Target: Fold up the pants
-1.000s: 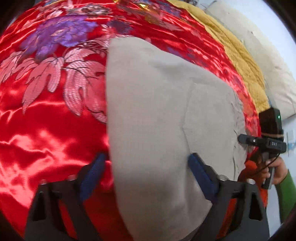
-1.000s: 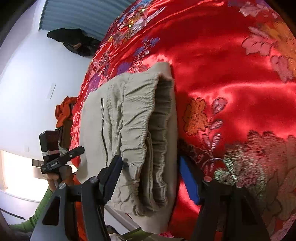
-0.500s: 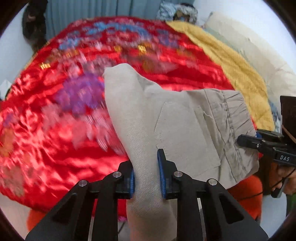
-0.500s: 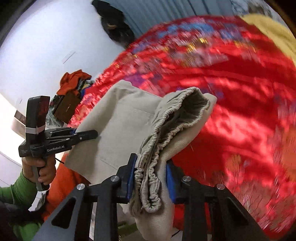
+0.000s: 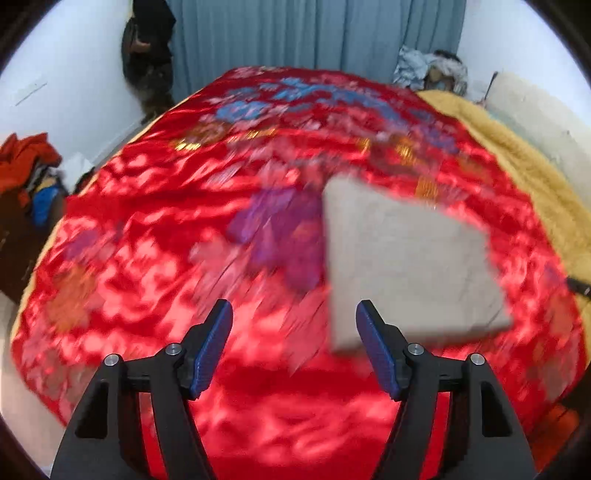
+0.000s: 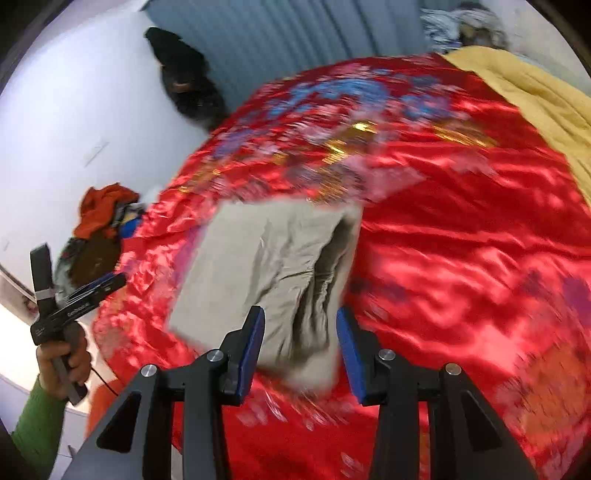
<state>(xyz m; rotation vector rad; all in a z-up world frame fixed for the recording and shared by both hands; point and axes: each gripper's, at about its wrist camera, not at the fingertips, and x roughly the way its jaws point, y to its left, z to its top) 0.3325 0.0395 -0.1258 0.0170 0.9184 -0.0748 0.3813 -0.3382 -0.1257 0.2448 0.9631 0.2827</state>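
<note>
While both tools hover level with jaws wide, left tool (image 5: 293, 347) and right tool (image 6: 301, 350), folded beige pants (image 6: 273, 280) lie flat on the red bed (image 6: 461, 258), waistband facing the right tool.

A bed fills the room, spread with a glossy red floral satin cover (image 5: 155, 266) and a mustard-yellow blanket (image 5: 535, 177) along its far side. Grey-blue curtains (image 5: 314, 33) hang behind it between white walls (image 6: 66, 122); clothes are heaped (image 6: 107, 210) by one wall

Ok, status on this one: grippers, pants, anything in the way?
Left gripper open, empty. Right gripper open, empty. Pants folded on bedspread. Nothing in the way.
</note>
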